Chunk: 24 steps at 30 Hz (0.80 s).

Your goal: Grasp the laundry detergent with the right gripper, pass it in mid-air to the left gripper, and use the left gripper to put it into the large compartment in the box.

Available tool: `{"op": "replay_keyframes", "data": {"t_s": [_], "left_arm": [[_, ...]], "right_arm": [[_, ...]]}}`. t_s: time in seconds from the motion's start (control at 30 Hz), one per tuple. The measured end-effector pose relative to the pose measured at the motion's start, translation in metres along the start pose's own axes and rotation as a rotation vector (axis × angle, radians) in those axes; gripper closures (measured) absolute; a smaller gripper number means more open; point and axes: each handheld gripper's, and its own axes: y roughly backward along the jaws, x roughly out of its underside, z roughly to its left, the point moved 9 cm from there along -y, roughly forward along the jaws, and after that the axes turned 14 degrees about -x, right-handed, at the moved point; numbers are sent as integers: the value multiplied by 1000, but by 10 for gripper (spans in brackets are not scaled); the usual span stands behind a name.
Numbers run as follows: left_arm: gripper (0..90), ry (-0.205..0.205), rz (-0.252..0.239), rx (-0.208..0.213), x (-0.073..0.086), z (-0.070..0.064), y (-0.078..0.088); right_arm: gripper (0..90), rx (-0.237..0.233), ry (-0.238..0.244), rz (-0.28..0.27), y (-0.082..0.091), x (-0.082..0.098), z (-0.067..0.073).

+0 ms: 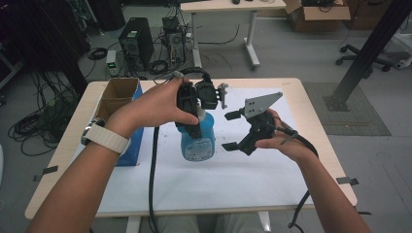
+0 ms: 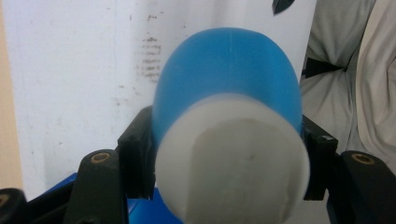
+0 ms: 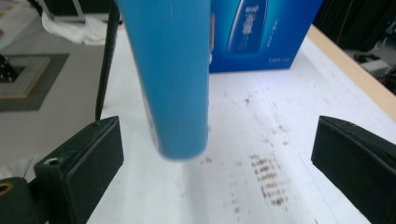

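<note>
The blue plastic bottle (image 1: 198,141) hangs above the white sheet (image 1: 252,170) that covers the table (image 1: 311,102), its long axis upright with the white cap end on top and the rounded base pointing down. A pale label patch sits on its front, too small to read. In the left gripper view the cap (image 2: 233,163) is matte, off-white and round, and the smooth glossy shoulder swells out beyond it.

The left gripper (image 1: 192,104) is clamped on the bottle just below the cap, its black jaws pressing from either side. The right gripper (image 1: 232,131) is just beside the bottle's lower half with its jaws spread wide and nothing between the pads; its grey three-cornered plate faces up.

In the right gripper view the bottle's body (image 3: 170,74) hangs down between and beyond the two blocky black jaws, clear of both. Behind it stands a blue carton (image 3: 261,35) printed with a picture of a bottle and small white writing that I cannot make out. The white sheet is smudged with brownish speckles (image 3: 261,182).
</note>
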Motion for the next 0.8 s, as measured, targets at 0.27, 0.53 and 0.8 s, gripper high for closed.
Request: {"op": "replay_keyframes", "data": {"t_s": [0.27, 0.53, 0.8], "left_arm": [[378, 68, 30, -17, 7, 10, 11], [378, 160, 62, -30, 16, 23, 27], [378, 254, 118, -43, 26, 36, 39]], "right_arm": [[53, 82, -26, 112, 19, 17, -6], [54, 127, -59, 213, 45, 36, -7], [53, 170, -101, 291, 62, 55, -10]]}}
